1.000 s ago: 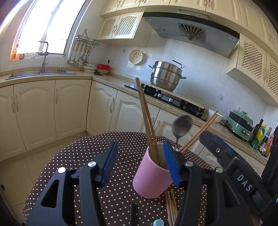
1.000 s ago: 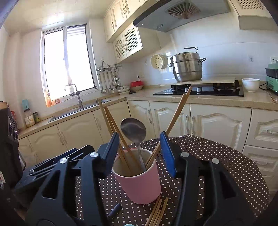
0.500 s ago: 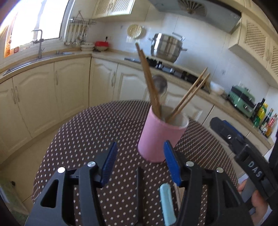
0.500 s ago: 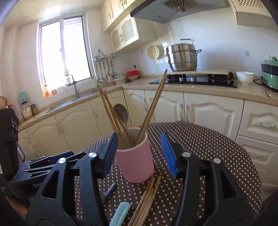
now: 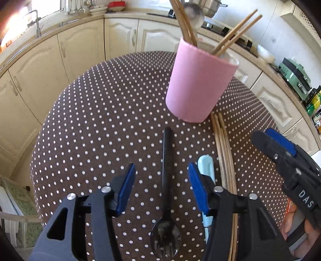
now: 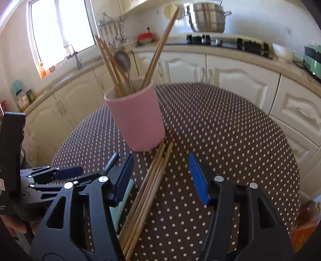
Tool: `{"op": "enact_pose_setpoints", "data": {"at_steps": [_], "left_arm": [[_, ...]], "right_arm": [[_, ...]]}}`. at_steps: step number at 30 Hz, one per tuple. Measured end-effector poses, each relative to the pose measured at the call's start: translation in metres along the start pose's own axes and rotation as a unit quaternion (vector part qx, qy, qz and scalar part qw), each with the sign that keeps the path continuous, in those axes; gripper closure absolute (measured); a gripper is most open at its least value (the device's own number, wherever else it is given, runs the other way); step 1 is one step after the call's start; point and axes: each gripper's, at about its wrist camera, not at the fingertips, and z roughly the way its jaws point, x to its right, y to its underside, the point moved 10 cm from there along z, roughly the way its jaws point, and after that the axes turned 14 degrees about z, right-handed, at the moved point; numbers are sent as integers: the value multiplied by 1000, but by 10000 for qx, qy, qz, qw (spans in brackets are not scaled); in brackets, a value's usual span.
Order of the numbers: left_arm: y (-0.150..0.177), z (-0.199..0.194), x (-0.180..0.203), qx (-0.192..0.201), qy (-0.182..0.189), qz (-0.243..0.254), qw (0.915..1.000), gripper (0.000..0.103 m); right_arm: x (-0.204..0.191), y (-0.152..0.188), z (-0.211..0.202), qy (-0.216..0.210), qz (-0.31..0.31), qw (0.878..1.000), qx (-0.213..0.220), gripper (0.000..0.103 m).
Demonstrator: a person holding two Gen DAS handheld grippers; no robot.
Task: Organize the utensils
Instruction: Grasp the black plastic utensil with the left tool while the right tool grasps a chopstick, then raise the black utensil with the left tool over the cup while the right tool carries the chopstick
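A pink cup (image 5: 192,80) (image 6: 138,118) stands on the dotted table and holds several wooden chopsticks and a metal spoon (image 6: 122,60). In front of it lie a black spork (image 5: 166,180), a light blue handled utensil (image 5: 206,166) (image 6: 124,196) and a bundle of wooden chopsticks (image 5: 224,150) (image 6: 154,180). My left gripper (image 5: 160,170) points down over the black spork, which lies between its closing jaws; the pads are clear of it. My right gripper (image 6: 160,160) hovers over the chopstick bundle with its jaws opening, and nothing is pressed.
The round table with its brown dotted cloth (image 5: 100,120) ends close to cream cabinets (image 6: 240,80). An orange packet (image 6: 305,220) lies at the table's right edge. A steel pot (image 6: 206,18) sits on the hob behind. A hand (image 5: 291,224) holds the right gripper.
Both grippers have tipped downward and sunk toward the table. The cup has slid up in both views, and the spork, blue utensil and chopstick bundle have come fully into view.
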Motion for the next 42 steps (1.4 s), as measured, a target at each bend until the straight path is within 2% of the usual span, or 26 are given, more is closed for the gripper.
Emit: {"op": "enact_pose_setpoints", "data": {"at_steps": [3, 7, 9, 12, 17, 23, 29, 33, 35, 39, 42], "left_arm": [[3, 10, 1, -154, 52, -79, 9998, 61], [5, 15, 1, -154, -78, -31, 9998, 68], [7, 17, 2, -160, -146, -6, 9998, 79], [7, 16, 1, -159, -217, -5, 9996, 86], [8, 11, -2, -129, -214, -18, 9997, 87], [10, 8, -2, -117, -161, -47, 9998, 87], [6, 10, -3, -158, -286, 21, 9995, 87], [0, 13, -2, -206, -333, 57, 9992, 87], [-2, 15, -2, -223, -363, 79, 9991, 87], [-9, 18, -2, -196, -402, 67, 9990, 92], [-12, 18, -2, -84, -294, -41, 9995, 92]], "right_arm": [[5, 11, 5, 46, 56, 9997, -245, 47], [9, 22, 9, 206, 49, 9987, -462, 47], [13, 27, 13, 279, 50, 9979, -576, 47], [19, 33, 19, 355, 15, 9968, -722, 47], [18, 47, 31, 544, -223, 9938, -941, 47], [19, 52, 30, 659, -356, 9926, -956, 47], [13, 55, 29, 775, -509, 9892, -1131, 47], [10, 56, 33, 965, -722, 9822, -1443, 58], [9, 51, 35, 985, -737, 9803, -1547, 74], [12, 43, 40, 887, -560, 9800, -1691, 90], [16, 39, 41, 744, -403, 9824, -1666, 95]]}}
